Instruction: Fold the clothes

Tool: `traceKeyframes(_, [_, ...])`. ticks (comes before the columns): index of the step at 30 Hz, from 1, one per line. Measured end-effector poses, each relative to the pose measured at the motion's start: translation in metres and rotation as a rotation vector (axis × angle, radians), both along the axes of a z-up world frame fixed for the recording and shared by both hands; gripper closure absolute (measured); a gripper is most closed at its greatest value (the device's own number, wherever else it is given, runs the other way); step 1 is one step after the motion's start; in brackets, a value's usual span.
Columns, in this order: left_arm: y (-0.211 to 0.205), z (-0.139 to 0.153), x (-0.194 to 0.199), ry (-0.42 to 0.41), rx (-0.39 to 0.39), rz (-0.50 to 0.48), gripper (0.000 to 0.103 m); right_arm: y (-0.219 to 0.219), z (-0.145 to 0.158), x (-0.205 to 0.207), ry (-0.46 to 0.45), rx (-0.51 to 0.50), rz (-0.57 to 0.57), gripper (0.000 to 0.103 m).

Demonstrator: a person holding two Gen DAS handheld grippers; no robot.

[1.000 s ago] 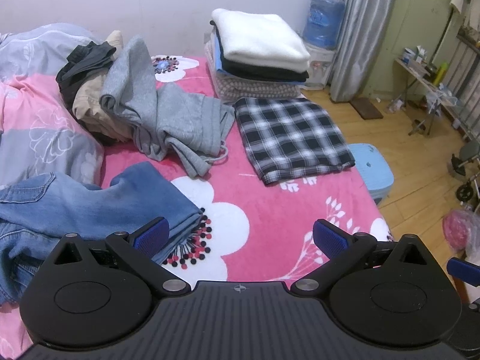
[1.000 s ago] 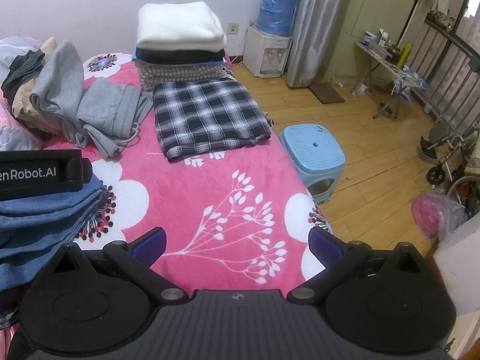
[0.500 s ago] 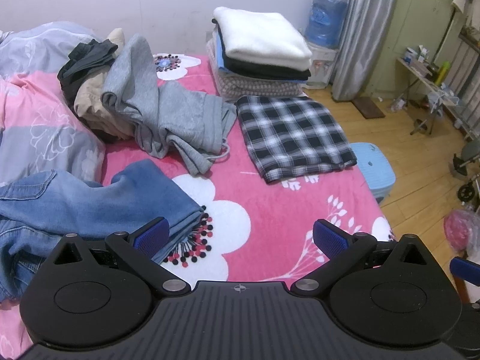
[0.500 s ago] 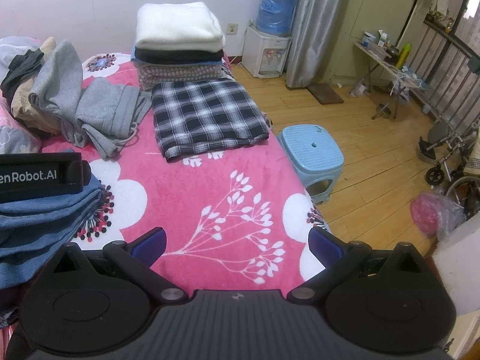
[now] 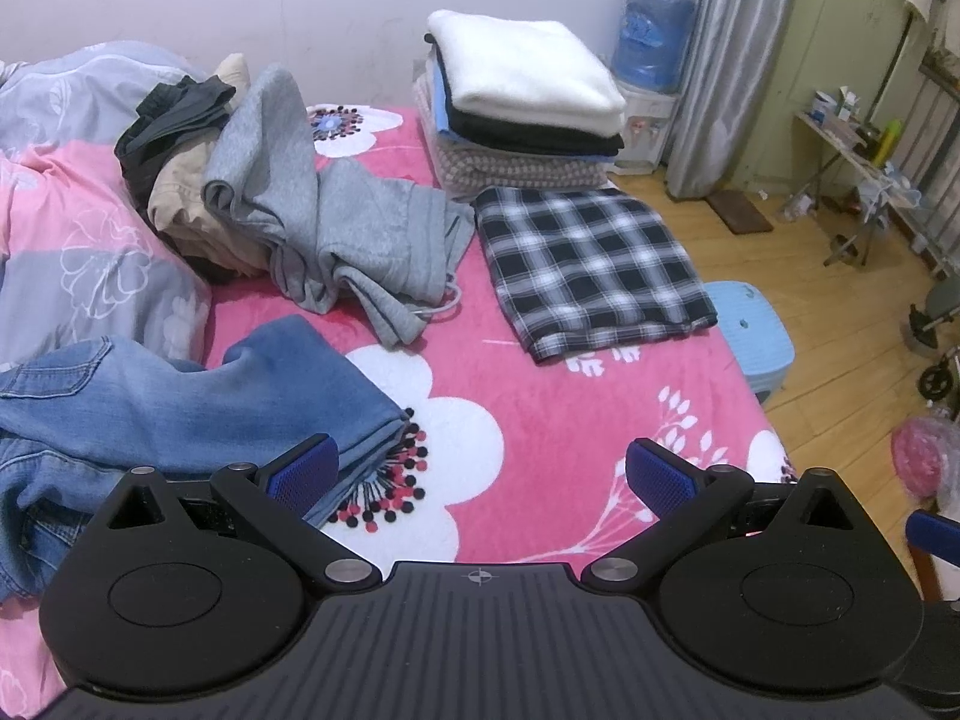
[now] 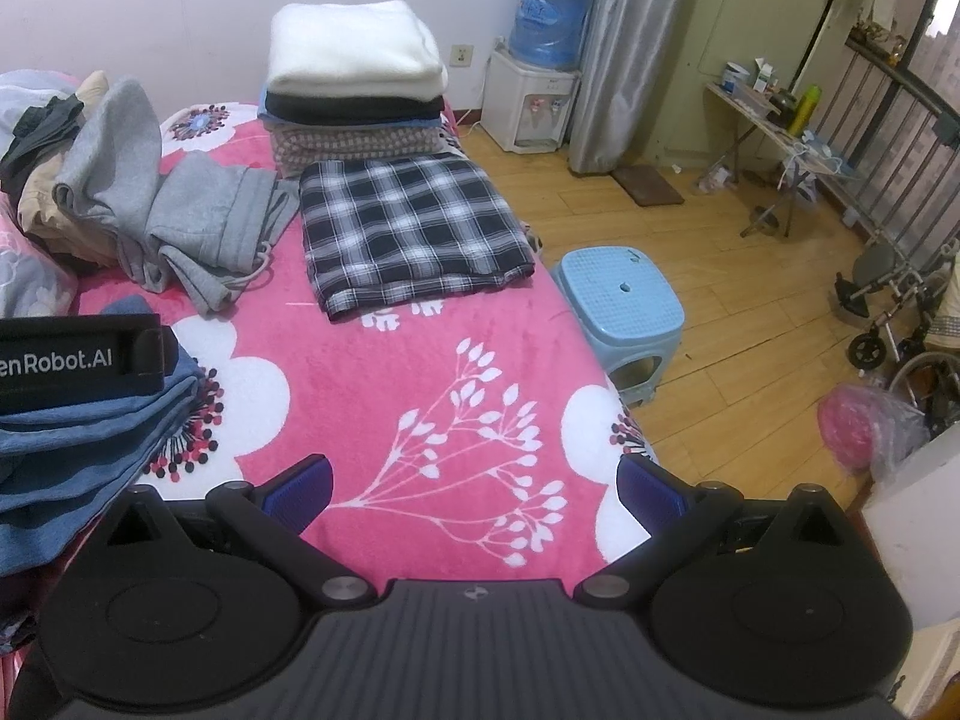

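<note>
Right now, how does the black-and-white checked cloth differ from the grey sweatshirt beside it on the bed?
The black-and-white checked cloth is folded into a flat rectangle; the grey sweatshirt lies crumpled and unfolded. The checked cloth lies alone; the sweatshirt is draped partly over a heap of other clothes. Both rest on the pink flowered blanket.

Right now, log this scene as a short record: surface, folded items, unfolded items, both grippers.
surface: pink floral bedspread
folded stack: white towel on top, by the wall
folded single: plaid cloth, flat, in front of the stack
unfolded: jeans, grey sweatpants, heap of dark and beige clothes
left gripper: open, holding nothing
right gripper: open, holding nothing
</note>
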State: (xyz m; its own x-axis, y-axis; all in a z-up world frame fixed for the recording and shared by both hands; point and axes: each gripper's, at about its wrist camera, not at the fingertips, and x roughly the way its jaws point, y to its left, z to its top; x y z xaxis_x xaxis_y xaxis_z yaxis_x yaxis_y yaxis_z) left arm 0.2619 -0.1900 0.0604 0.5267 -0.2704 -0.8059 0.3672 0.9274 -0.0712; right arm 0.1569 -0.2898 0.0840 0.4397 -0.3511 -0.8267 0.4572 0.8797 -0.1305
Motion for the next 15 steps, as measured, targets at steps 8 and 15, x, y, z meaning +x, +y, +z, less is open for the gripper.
traceKeyframes(8, [-0.0021,-0.0021,0.0006,0.004,0.008,0.001,0.000,-0.0016,0.0000,-0.0007,0.000,-0.001,-0.001,0.000])
traceKeyframes(15, [-0.0029,-0.0031,-0.0006,0.004,0.012,0.004,0.000,-0.0036,0.0000,-0.0003,-0.001,-0.001,0.001,0.000])
